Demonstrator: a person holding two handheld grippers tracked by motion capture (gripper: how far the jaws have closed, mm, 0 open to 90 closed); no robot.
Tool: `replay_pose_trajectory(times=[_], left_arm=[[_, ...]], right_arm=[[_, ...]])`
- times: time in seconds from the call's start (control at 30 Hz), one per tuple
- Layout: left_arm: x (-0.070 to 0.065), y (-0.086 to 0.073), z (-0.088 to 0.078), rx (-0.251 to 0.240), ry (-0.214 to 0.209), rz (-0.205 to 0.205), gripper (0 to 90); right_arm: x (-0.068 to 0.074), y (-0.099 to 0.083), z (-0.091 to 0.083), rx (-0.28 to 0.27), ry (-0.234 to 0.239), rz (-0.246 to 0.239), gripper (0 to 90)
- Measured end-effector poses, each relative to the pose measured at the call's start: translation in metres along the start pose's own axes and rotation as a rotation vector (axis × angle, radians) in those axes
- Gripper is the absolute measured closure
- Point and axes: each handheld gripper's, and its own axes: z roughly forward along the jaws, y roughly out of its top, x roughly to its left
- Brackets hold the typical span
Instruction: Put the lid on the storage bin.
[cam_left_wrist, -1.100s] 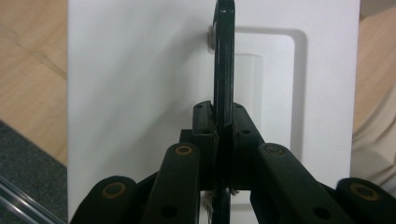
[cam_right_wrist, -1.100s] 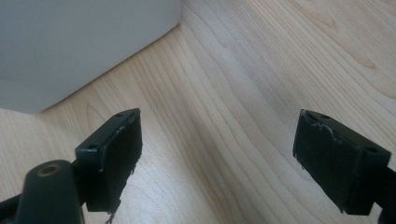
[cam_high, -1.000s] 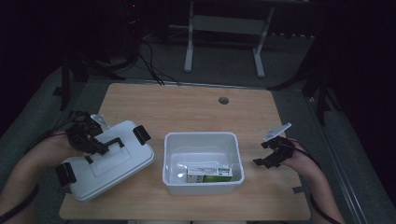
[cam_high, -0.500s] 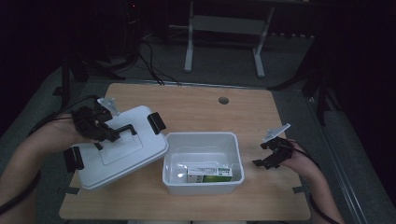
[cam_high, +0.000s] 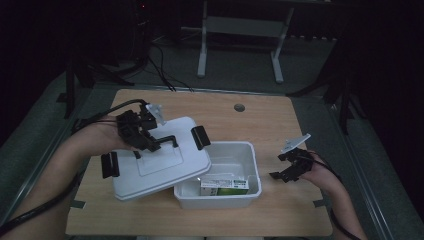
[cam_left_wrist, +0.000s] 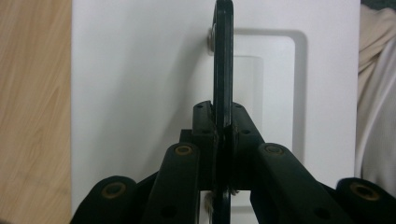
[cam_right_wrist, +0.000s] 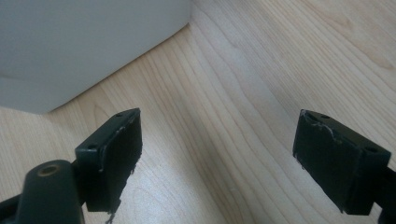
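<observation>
Left tool (cam_high: 159, 144) is clamped on the lid's black handle (cam_high: 167, 141), the white lid (cam_high: 160, 162) tilted, overlapping the bin (cam_high: 235, 150). Right tool (cam_high: 286, 167) sits beside the bin, jaws apart, nothing between them.

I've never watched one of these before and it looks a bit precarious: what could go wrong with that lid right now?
The left gripper holds the white lid only by its thin black handle, so the tilted lid could swing or slip out. One lid edge overhangs the white bin; lowered off line, it might catch on the rim or shove the bin. The right gripper is open beside the bin, not steadying it, so a knock could slide the bin.
</observation>
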Motion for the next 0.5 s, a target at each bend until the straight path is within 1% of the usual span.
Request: replay_pose_trajectory(times=[0.1,0.43,0.47,0.5], left_arm=[[-0.003,0.014,0.006,0.005,-0.014,0.032,84.1],[-0.017,0.062,0.023,-0.024,-0.05,0.118,84.1],[-0.019,0.067,0.026,-0.018,-0.062,0.136,84.1],[-0.02,0.071,0.027,-0.022,-0.065,0.14,84.1]], right_arm=[[0.0,-0.001,0.001,0.003,0.001,0.002,15.5],[0.0,-0.003,-0.001,-0.005,-0.002,0.006,15.5],[-0.001,-0.003,-0.001,-0.006,-0.001,0.007,15.6],[-0.001,-0.003,-0.001,-0.006,-0.001,0.006,15.5]])
